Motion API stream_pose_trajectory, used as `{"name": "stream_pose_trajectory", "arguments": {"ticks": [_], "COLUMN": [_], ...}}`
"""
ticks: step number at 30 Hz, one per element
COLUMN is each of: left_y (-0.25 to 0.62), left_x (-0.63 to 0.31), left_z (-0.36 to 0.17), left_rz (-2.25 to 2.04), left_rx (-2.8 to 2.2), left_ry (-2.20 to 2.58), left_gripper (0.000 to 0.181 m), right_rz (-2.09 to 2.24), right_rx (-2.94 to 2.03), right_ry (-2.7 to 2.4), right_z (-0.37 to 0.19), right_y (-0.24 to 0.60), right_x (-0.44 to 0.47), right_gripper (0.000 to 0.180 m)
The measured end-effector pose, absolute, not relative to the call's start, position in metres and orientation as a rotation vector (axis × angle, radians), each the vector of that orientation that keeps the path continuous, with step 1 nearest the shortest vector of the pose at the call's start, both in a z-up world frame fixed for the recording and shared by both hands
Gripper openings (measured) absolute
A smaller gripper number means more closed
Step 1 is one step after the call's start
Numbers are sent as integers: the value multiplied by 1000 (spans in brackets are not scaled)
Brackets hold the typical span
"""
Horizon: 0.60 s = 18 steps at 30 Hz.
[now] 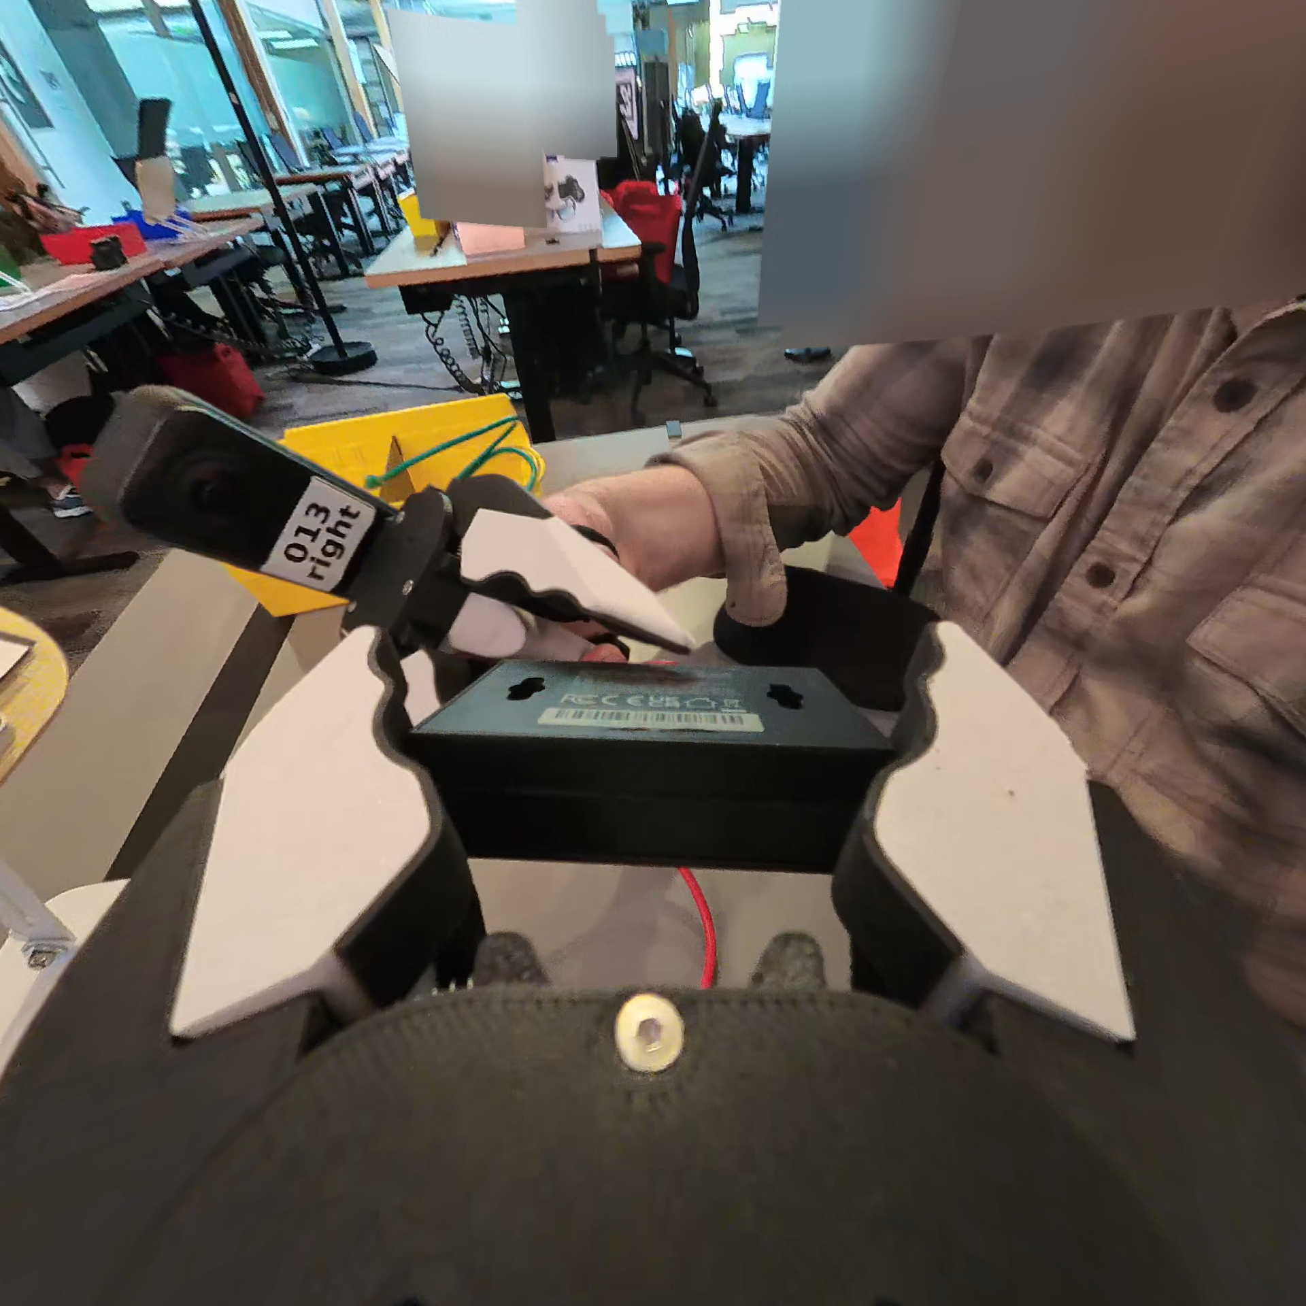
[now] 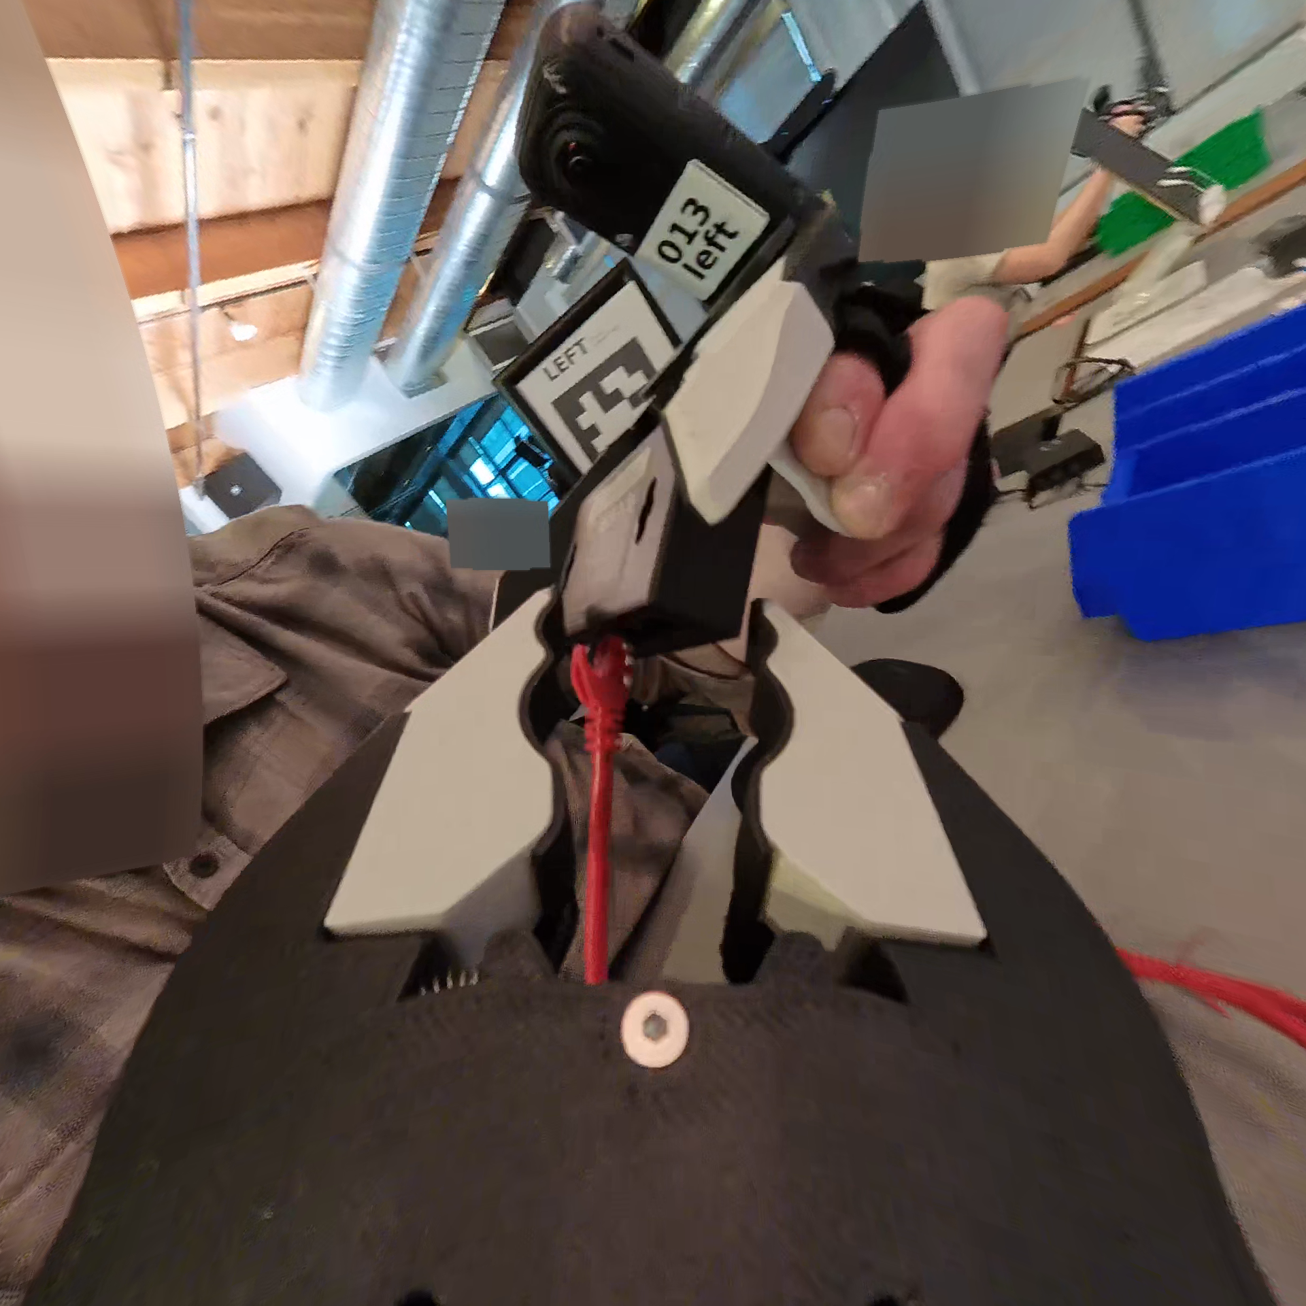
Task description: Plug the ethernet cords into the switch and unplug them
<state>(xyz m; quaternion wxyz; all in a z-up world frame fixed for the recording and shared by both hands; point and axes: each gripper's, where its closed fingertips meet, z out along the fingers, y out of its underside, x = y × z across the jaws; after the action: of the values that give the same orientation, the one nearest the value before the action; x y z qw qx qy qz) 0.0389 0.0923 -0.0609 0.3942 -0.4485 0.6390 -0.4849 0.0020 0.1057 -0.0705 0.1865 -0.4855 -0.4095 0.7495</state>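
Up close, left wrist view: the left tool point(image 1: 650, 763) is clamped on a black rectangular plastic network switch point(image 1: 646, 742), one white finger pad at each short end. The switch hangs off the table point(image 1: 742, 912), underside with its pale barcode sticker facing up toward the camera; long axis runs straight across between the pads. The port face is turned away from this lens, toward the far side. The right tool point(image 1: 636, 629) comes in from the upper left, white tips sloping down to the switch's far top edge; whether they touch it, cannot tell. A thin red ethernet cord point(image 1: 699, 933) shows below the switch, trailing toward the camera. A yellow bin point(image 1: 339, 452) with a green cord point(image 1: 487, 442) sits well behind.

Right wrist view: the right tool point(image 2: 650, 678) has its pads apart, the jaws wide. The red cord's ribbed boot and plug point(image 2: 601, 678) sit between the tips, nearer the left pad; contact with it not clear. Cord runs up the midline of the tool, plug end pointing away from the camera and meeting the dark switch body point(image 2: 678, 565) in the left tool above. Seated in a port or just at its mouth: cannot tell.

Judgement: the move turns on the plug's axis, which lies along the right tool's own reach and square to the switch's long side. Any push or pull should follow that line while the left tool braces.
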Motion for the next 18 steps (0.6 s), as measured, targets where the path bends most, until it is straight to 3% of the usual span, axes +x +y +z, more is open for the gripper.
{"name": "stream_pose_trajectory", "arguments": {"ticks": [2, 12, 14, 18], "left_y": [90, 96, 103, 102], "left_x": [41, 34, 31, 31], "left_z": [-64, -93, -99, -99], "left_rz": [-1201, -741, -610, -461], "left_rx": [-1134, -1213, -1242, -1186], "left_ry": [1661, 1949, 1989, 2019], "left_gripper": [131, 133, 146, 147], "right_rz": [2111, 2143, 2142, 2158], "right_rx": [-1321, -1265, -1251, -1244], "right_ry": [-1156, -1131, -1131, -1157], "right_z": [-67, -68, -65, -65], "right_y": [104, 100, 99, 95], "right_x": [-1, 3, 5, 5], "right_gripper": [39, 29, 27, 27]}}
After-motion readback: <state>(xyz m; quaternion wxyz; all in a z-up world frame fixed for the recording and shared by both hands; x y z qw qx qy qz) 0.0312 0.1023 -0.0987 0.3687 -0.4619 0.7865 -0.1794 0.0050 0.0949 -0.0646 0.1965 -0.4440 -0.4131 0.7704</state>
